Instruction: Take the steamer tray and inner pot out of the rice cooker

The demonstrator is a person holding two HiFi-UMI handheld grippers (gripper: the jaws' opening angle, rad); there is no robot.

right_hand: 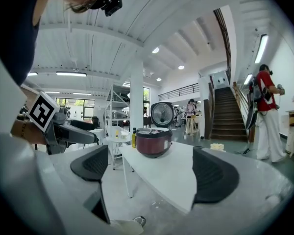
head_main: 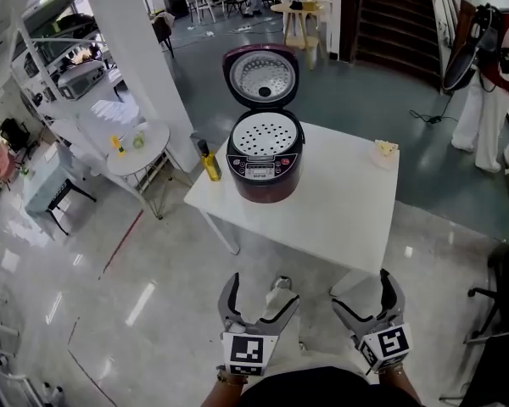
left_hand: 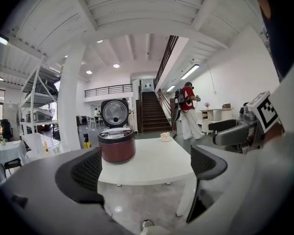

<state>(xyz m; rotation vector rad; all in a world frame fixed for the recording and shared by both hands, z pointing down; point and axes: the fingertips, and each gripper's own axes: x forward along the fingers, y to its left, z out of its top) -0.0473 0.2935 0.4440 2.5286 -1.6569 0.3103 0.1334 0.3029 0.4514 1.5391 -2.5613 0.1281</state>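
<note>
A dark red rice cooker (head_main: 265, 166) (left_hand: 117, 145) (right_hand: 153, 142) stands on the far left part of a white table (head_main: 339, 202), its lid (head_main: 261, 75) swung up. A white perforated steamer tray (head_main: 265, 134) sits in its top; the inner pot beneath is hidden. My left gripper (head_main: 256, 298) (left_hand: 143, 169) and right gripper (head_main: 366, 293) (right_hand: 157, 166) hang short of the table's near edge, well away from the cooker. Both are open with nothing between the jaws.
A yellow oil bottle (head_main: 209, 163) stands on the table just left of the cooker. A small pale object (head_main: 385, 149) lies at the far right corner. A round side table (head_main: 136, 147) sits to the left. A person in red and white (head_main: 488, 91) stands far right.
</note>
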